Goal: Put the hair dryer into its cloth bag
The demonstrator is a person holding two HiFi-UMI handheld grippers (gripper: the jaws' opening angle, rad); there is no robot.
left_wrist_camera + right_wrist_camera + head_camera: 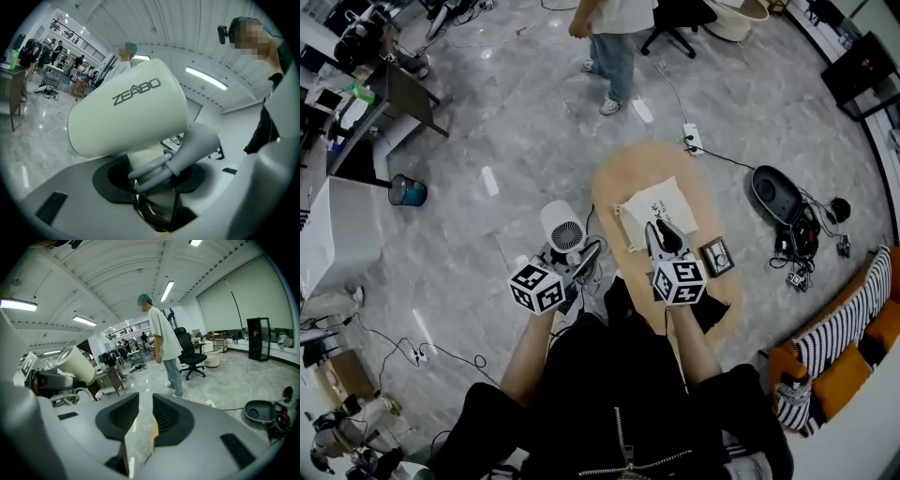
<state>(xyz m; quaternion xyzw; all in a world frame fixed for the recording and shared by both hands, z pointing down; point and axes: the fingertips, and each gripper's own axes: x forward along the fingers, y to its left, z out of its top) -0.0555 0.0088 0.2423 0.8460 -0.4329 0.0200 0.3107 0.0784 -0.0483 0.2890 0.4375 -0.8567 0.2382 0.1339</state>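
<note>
Left gripper view shows the left gripper (151, 180) clamped on the handle of the white hair dryer (124, 117), held aloft left of its soft cloth bag (659, 208); rigid, smooth, probably top-heavy, it suits this handle grip, while the right gripper (662, 236) has its jaws apart and empty.

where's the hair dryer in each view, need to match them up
head view: hair dryer left of centre, round grille facing the camera, just left of the oval table.
left gripper view: fills the centre, handle clamped by the left gripper.
right gripper view: far left edge.
shared landmark: standing person in a white shirt; the left gripper view shows only a capped head above the dryer.
</note>
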